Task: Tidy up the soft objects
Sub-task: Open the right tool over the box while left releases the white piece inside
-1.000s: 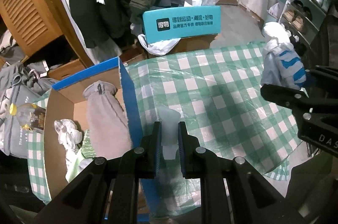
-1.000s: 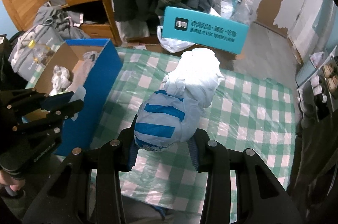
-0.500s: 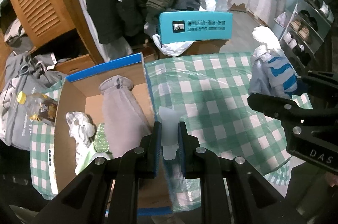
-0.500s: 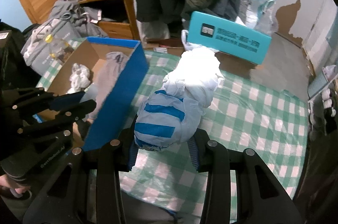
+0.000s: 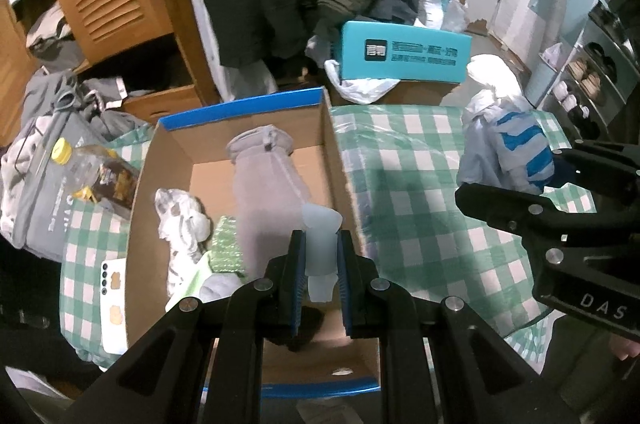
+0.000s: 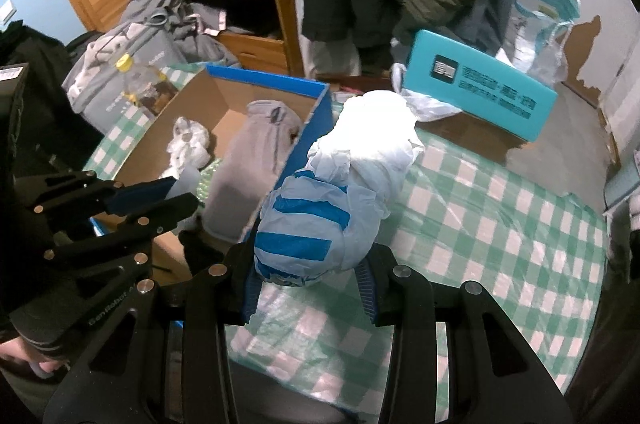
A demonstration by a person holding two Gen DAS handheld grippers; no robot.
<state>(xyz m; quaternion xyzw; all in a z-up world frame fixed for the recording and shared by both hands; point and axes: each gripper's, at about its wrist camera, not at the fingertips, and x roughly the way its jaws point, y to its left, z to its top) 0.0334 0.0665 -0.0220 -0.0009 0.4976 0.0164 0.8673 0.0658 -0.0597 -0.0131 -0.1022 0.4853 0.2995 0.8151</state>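
Our left gripper's fingers [image 5: 298,266] are pressing together on a small pale translucent piece [image 5: 320,248], its top flaring just past the tips. Our right gripper's fingers [image 6: 366,282] are standing wider, clamping a white bundle with blue stripes [image 6: 320,216] that is bulging up between them.

In the left wrist view we are holding the left gripper [image 5: 320,264] over the cardboard box [image 5: 334,152], which is filling the centre. Inside the box a grey rolled garment [image 5: 268,184] is lying toward twelve o'clock, a crumpled white-and-grey cloth [image 5: 180,216] at nine o'clock, and a green patterned item [image 5: 226,244] is sitting between them. The right gripper [image 5: 552,168] is showing at three o'clock with its bundle over the green checked tablecloth [image 5: 400,184].

In the right wrist view the bundle is hanging beside the box's blue outer wall [image 6: 316,120], and the left gripper is reaching in at nine o'clock. A teal carton [image 6: 480,84] is lying at one o'clock beyond the table, and a yellow-capped bottle [image 5: 80,172] is lying at nine o'clock outside the box.
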